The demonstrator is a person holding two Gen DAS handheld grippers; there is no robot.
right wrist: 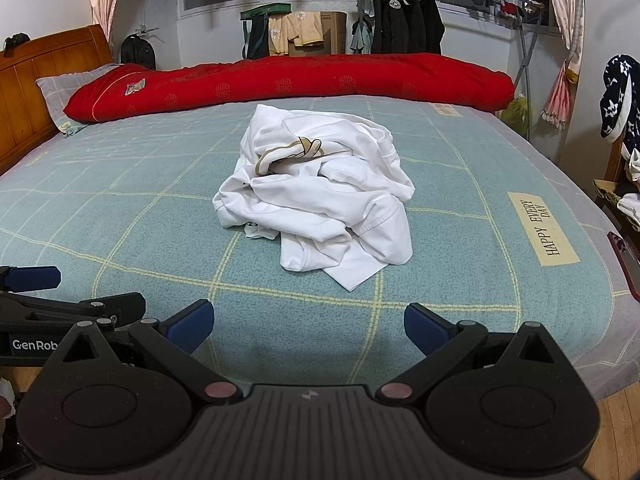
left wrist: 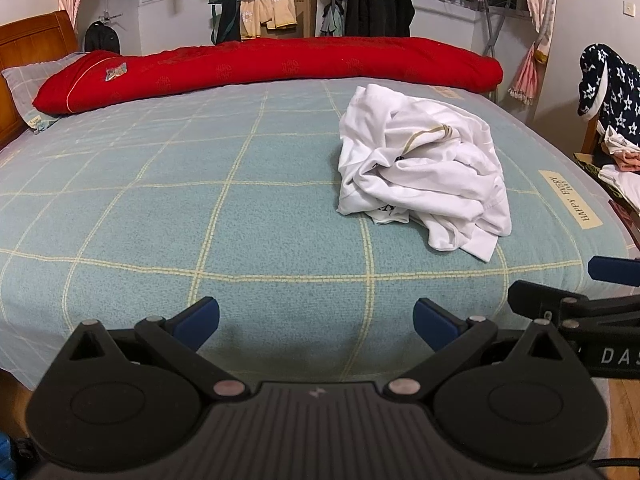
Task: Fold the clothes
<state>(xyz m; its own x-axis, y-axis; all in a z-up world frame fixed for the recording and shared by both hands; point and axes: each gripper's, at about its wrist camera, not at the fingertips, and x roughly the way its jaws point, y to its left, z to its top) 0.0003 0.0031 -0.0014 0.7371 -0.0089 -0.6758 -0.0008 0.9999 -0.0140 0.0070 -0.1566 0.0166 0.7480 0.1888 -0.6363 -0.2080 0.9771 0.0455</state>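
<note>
Both tongs are seen spread wide with nothing between their blue pads: the left gripper (left wrist: 316,322) at the bottom of the left wrist view, the right gripper (right wrist: 309,326) at the bottom of the right wrist view, each held over the near edge of the bed (left wrist: 160,208). Most of both frames is filled by its blue-green checked sheet. Along the far side, across the upper frame, a red quilt (left wrist: 280,64) is laid. A crumpled white shirt (right wrist: 316,196) (tan collar trim showing) is heaped at the centre of the right view, right of centre in the left. A "HAPPY EVERY DAY" label (right wrist: 542,228) is sewn at the right.
</note>
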